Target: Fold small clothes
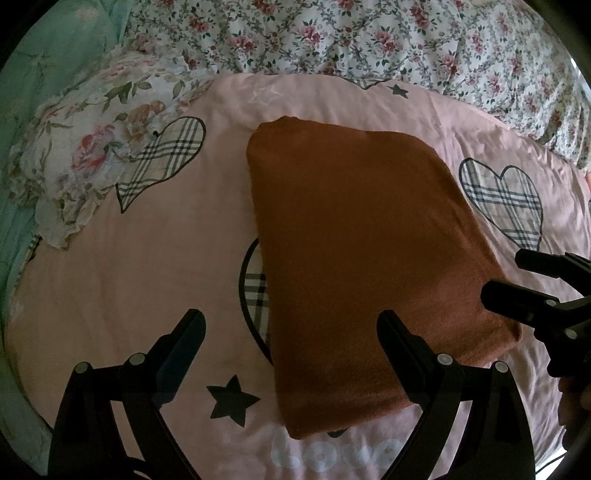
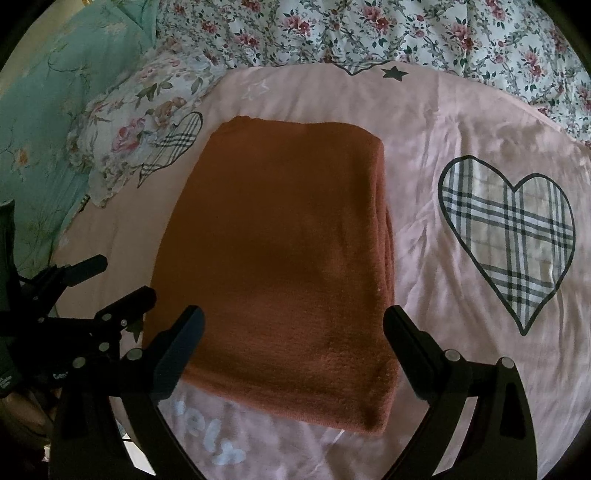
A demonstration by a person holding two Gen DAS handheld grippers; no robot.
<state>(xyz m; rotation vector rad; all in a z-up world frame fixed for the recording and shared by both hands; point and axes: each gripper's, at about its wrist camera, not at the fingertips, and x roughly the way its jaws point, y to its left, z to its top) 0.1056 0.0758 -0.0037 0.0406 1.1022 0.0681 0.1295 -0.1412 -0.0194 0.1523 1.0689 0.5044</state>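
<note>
A rust-orange knitted garment, folded into a thick rectangular stack, lies flat on a pink bedsheet printed with plaid hearts and black stars. The landmark is this garment.

Left tongs: black, spread wide apart, holding nothing, positioned over the near left corner of the garment. One finger is over the sheet, the other over the fabric.

Right tongs: black, spread wide apart, holding nothing, positioned over the near edge of the garment.

A white floral ruffled pillow lies beyond the far left corner of the garment. A white quilt with red flowers lies beyond its far edge. A plaid heart print sits to its right.
</note>
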